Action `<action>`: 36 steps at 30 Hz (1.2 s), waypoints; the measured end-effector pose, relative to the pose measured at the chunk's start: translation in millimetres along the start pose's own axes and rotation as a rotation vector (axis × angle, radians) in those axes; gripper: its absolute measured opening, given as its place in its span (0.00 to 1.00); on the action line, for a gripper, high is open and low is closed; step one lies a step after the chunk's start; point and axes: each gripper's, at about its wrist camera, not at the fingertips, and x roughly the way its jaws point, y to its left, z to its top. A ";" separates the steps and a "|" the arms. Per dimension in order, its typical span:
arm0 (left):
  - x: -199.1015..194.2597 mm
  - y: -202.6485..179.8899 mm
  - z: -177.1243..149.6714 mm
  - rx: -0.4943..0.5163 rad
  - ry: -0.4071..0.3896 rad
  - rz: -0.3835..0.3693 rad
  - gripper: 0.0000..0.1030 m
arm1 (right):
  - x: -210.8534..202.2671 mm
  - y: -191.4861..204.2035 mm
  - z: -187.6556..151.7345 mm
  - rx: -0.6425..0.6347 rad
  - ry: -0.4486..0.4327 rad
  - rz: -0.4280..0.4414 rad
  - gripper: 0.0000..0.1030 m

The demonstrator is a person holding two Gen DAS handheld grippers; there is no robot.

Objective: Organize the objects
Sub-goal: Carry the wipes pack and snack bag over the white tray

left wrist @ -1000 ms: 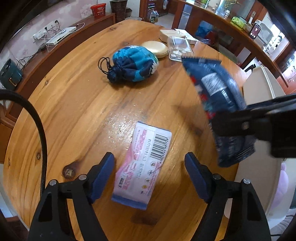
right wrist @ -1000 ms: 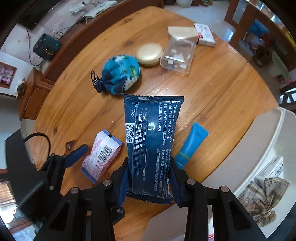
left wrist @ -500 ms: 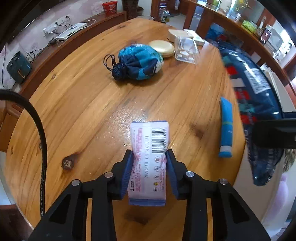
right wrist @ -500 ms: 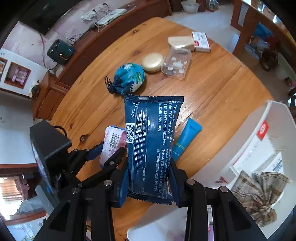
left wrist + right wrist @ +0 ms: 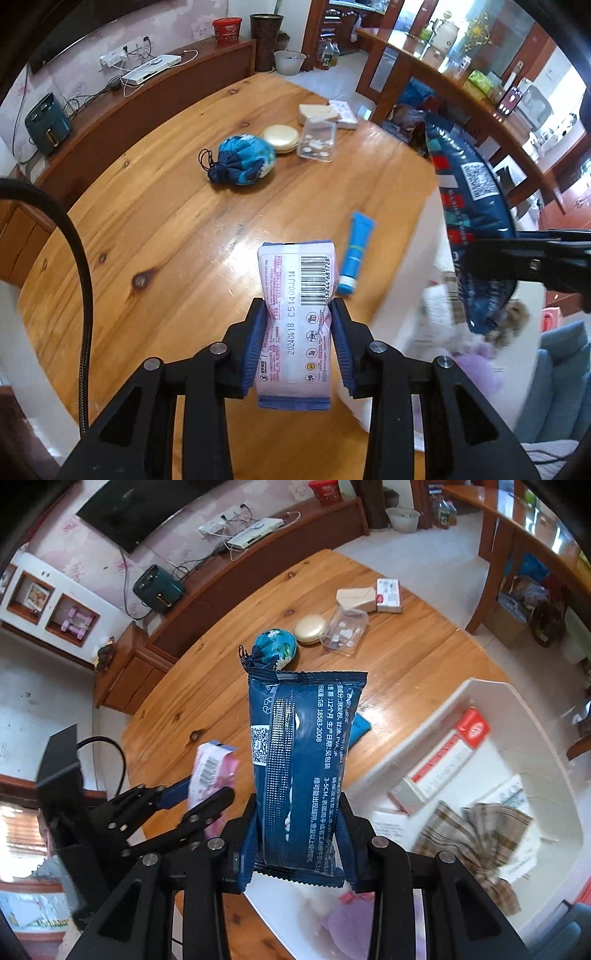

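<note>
Pink packet (image 5: pixel 295 325) clamped in left tongs (image 5: pixel 298 349), navy pouch (image 5: pixel 303 771) in right tongs (image 5: pixel 299 834), both lifted off the tabletop (image 5: pixel 166 221), likely bound for the white bin (image 5: pixel 517 716).

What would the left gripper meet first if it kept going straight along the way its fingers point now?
The left gripper, shut on the pink packet, points down toward the wooden table. The packet's far end would probably reach bare tabletop first, just left of the blue tube; depth is hard to judge here.

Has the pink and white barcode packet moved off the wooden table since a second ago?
Yes. The pink and white barcode packet is lifted clear of the wooden table, clamped in the left gripper.
</note>
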 end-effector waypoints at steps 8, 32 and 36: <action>-51.1 -43.7 -21.9 -0.079 -0.048 -0.037 0.37 | -46.3 -20.6 -34.9 -0.085 -0.022 -0.014 0.37; 1.4 -191.6 -41.6 -0.535 -0.002 -0.024 0.37 | -70.8 -142.6 -26.5 -0.550 0.118 -0.070 0.37; 7.7 -197.9 -39.0 -0.572 -0.011 0.022 0.37 | -69.7 -145.2 -21.5 -0.603 0.126 -0.057 0.37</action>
